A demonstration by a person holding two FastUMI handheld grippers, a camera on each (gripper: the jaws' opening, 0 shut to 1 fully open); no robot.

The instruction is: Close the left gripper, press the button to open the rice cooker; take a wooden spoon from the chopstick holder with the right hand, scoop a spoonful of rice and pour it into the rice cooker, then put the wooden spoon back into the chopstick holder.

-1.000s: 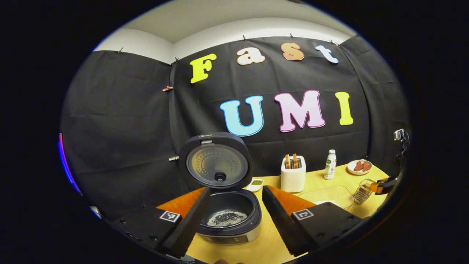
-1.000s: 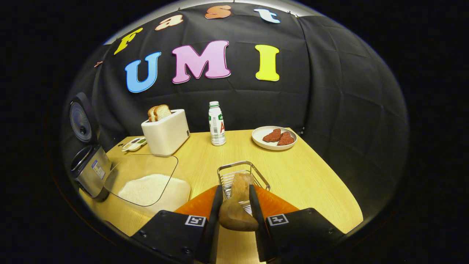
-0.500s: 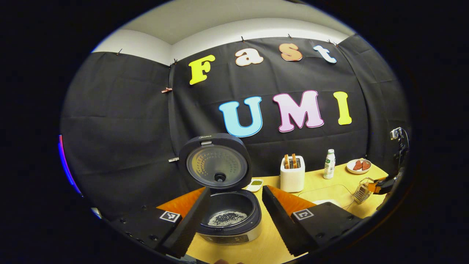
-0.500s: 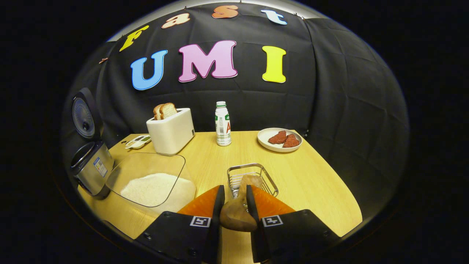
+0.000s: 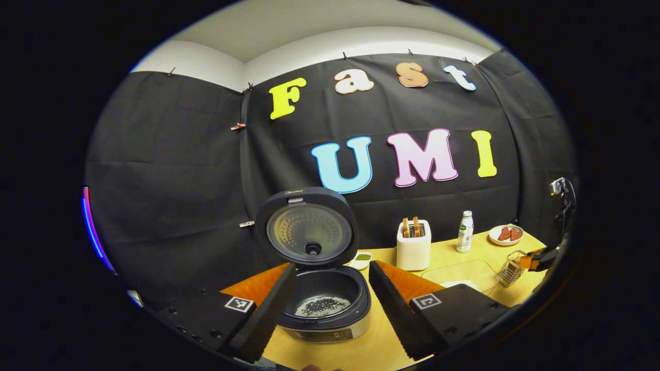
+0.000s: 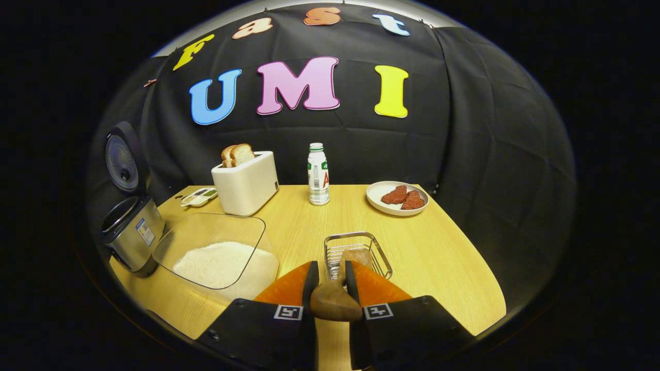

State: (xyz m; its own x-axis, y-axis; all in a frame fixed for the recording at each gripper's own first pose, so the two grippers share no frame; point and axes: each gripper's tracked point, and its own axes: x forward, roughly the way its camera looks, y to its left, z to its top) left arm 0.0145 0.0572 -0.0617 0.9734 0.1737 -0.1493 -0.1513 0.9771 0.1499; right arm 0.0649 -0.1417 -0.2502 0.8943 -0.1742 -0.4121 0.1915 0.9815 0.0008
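The rice cooker (image 5: 326, 309) stands with its lid (image 5: 308, 234) raised and a thin layer of rice in the pot. My left gripper (image 5: 332, 266) hovers in front of it, open, the pot showing between its fingers. In the right gripper view my right gripper (image 6: 330, 269) is shut on the wooden spoon (image 6: 332, 304), whose far end rests inside the wire chopstick holder (image 6: 330, 242). A clear container of rice (image 6: 219, 260) lies left of the holder, with the rice cooker (image 6: 131, 232) beyond it. In the left gripper view the right gripper (image 5: 536, 260) is at the chopstick holder (image 5: 509, 272).
On the wooden table (image 6: 443, 257) stand a white toaster with bread (image 6: 246, 181), a small bottle (image 6: 318, 175), a plate with red pieces (image 6: 397, 197) and a small divided dish (image 6: 198, 196). Bare tabletop lies right of the holder, up to the table's edge.
My right gripper's fingers have drawn closer together on the spoon, and the spoon's far end sits lower in the holder. The left gripper has hardly moved.
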